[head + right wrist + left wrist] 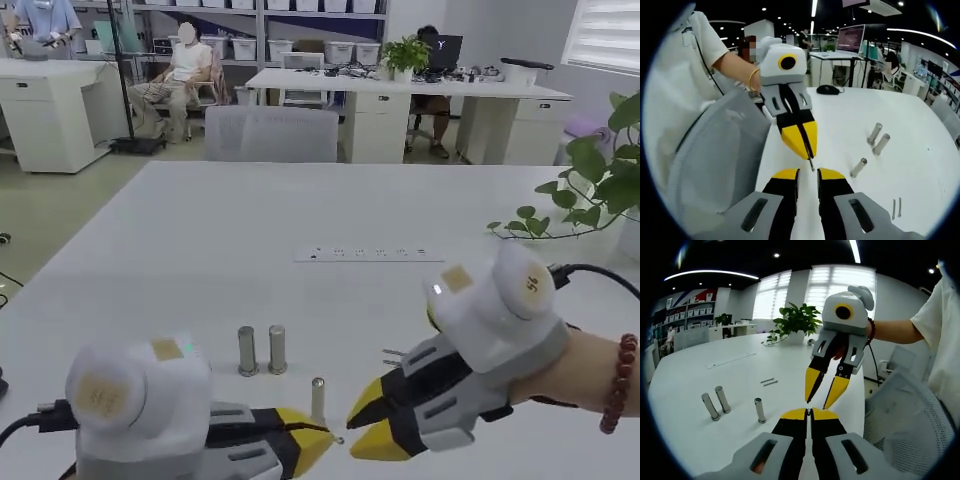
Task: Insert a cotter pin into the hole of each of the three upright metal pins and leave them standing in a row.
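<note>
Three upright metal pins stand on the white table: two side by side [247, 352] [277, 350] and a third [318, 398] nearer me. My left gripper [322, 440] is shut on a thin cotter pin [811, 164] that pokes from its yellow tips. The right gripper [362, 430] faces it tip to tip, jaws slightly apart and holding nothing. In the left gripper view the right gripper [818, 401] hangs just above my shut left gripper [810, 412], with the pins [759, 410] to the left. Two spare cotter pins [395, 355] lie flat on the table.
A white power strip [368, 254] lies mid-table. A potted plant [590, 190] stands at the right edge. A grey chair [270, 133] is at the far side, and a mesh chair [715, 150] sits close behind the grippers. A computer mouse [828, 89] rests farther along the table.
</note>
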Tool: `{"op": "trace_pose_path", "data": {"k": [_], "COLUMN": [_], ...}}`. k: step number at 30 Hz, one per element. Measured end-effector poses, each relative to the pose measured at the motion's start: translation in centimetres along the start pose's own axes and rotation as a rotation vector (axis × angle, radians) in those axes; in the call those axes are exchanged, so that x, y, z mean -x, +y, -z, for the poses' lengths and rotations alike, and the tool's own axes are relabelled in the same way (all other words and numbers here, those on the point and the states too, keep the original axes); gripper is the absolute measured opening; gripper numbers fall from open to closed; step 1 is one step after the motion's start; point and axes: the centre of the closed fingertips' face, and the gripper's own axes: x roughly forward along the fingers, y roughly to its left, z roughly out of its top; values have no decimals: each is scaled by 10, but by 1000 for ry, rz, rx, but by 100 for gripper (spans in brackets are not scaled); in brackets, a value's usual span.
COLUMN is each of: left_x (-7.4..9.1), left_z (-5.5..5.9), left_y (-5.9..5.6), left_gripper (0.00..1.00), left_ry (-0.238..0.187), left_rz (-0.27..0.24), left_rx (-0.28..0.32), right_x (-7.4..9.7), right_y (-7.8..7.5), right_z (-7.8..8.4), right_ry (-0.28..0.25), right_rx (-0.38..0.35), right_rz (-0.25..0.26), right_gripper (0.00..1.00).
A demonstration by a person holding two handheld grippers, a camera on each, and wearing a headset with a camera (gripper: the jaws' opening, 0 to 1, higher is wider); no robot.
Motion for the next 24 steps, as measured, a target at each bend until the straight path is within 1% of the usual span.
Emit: {"op": "trace_pose_path", "data": {"k": [3, 5, 9, 14, 24], "left_x": [1, 2, 2, 2, 3], "left_z": [-2, -3, -4, -4, -4], "left_y": [-9, -14, -18, -24, -30], "left_gripper": [0, 0, 0, 0, 0], "left_ry": [-8, -6, -3, -4, -4], "left_rz": [36, 54, 71, 86, 107], "left_rx": [-9, -23, -36, -46, -61], "right_x": [-1, -2, -3, -4, -4], "right_y": [3, 6, 11, 15, 22], "right_z": [1, 2, 2, 1, 0], "right_ry": [0, -2, -7, -15, -20], "right_rx": [-3, -5, -8, -3, 7], "right_rz": [-16, -30, -56, -74, -104], "right_gripper": [16, 16, 15, 13, 5]}}
